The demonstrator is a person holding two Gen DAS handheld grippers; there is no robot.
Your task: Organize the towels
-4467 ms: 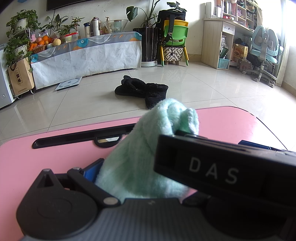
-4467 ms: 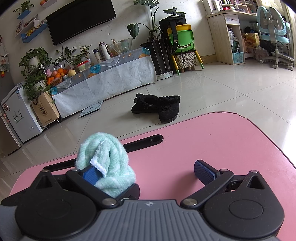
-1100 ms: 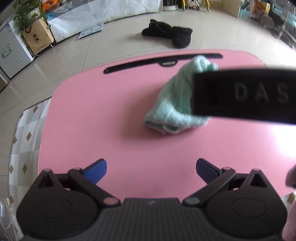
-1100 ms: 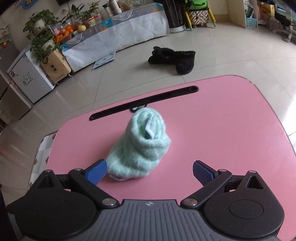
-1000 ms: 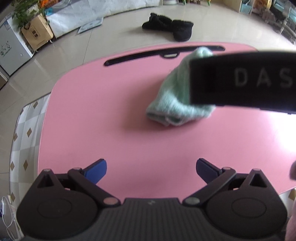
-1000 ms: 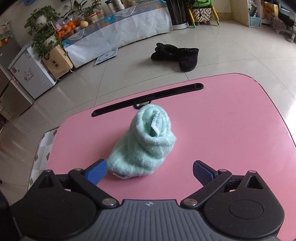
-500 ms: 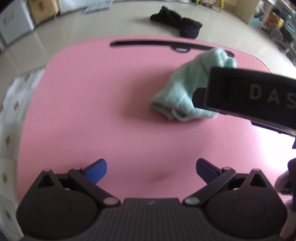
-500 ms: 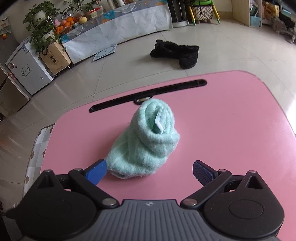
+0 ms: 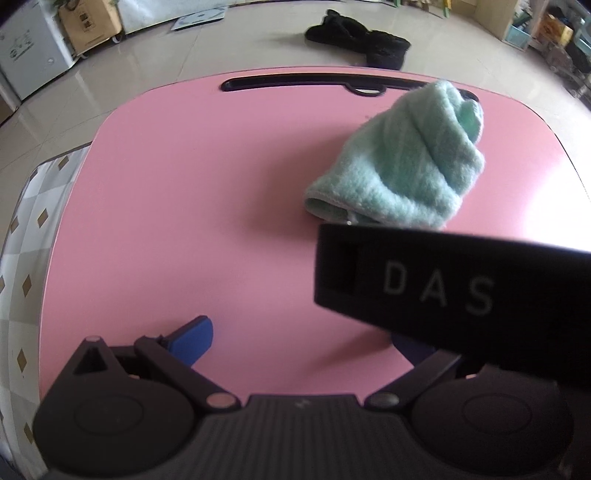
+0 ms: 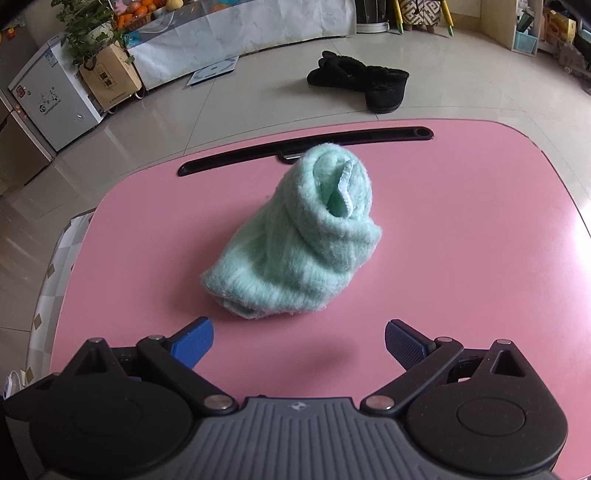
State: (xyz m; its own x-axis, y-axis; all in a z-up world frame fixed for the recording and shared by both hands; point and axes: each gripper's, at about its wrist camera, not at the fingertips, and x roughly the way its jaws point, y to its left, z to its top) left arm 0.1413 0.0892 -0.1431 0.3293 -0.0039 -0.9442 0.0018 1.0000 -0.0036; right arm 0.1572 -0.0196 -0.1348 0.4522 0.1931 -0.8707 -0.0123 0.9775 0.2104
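With both the right gripper (image 10: 299, 341) and left gripper (image 9: 301, 341) holding their jaws wide and empty, a clumsy nudge could unroll the loosely rolled towel (image 10: 295, 236) on the table (image 10: 461, 229).

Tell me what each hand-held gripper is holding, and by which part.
Nothing is held. The mint towel lies rolled on the pink table, clear of the open right hand-held gripper. The left hand-held gripper is open and empty too.

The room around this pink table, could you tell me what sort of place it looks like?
Most likely a home living room: black slippers lie on the tiled floor, and a long covered table with fruit and potted plants stands beyond, next to a small white fridge.
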